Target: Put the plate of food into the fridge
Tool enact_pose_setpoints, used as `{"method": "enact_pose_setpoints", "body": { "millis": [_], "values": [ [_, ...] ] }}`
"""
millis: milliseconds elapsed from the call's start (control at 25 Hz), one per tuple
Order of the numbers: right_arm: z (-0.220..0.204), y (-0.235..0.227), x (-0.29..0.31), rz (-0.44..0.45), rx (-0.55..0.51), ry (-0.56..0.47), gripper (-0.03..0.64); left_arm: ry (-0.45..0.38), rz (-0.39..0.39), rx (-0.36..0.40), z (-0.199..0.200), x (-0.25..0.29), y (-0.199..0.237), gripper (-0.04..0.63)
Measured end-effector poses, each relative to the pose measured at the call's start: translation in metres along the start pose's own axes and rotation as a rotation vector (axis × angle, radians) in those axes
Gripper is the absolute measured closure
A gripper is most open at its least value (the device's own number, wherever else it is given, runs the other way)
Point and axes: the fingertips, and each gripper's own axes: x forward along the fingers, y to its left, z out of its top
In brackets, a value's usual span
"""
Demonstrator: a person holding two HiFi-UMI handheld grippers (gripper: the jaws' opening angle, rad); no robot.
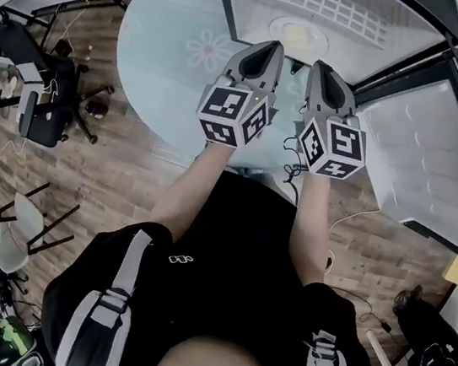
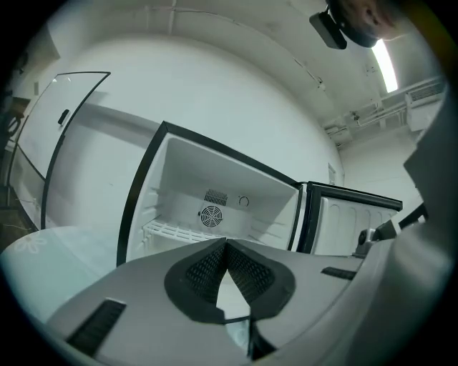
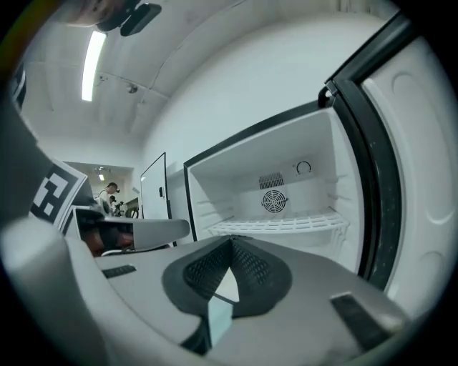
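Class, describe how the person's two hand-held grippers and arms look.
Both the left hand-held gripper and right hand-held gripper are grey tapered shells with black meshed jaw pads, each carrying a cube of black-and-white square markers. Bare forearms; black top, grey shoulder straps.

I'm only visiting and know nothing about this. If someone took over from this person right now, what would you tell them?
Left gripper: jaws together, holding nothing.
Right gripper: the same. The two are side by side in front of the open fridge.
Plate of food: seems to lie inside the fridge, below the wire shelf. Only the head view shows it.
Done: plate apparently in.
Left: probably close the fridge door, which stands open on the right.
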Motion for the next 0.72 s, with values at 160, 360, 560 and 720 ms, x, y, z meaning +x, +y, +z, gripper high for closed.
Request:
{"method": "enact_pose_setpoints", "body": {
  "millis": [160, 360, 560, 720],
  "values": [
    [0.005, -0.004, -0.014, 0.013, -0.042, -0.022, 0.614, -0.017, 0.011, 0.014, -0.003, -0.006, -0.015, 0.595],
    [0.004, -0.001, -0.031, 0.034, -0.065, -0.031, 0.614, -0.013, 0.032, 0.018, -0.008, -0.022, -0.029, 0.595],
    [0.009, -0.004, -0.021, 0.038, -0.091, -0.042, 0.614, -0.013, 0.033, 0.02, -0.005, -0.014, -0.026, 0.595],
    [0.005, 0.0, -0.009, 0.044, -0.102, -0.028, 0.614, 0.01, 0.042, -0.004, -0.012, -0.008, -0.011, 0.595]
  ]
}}
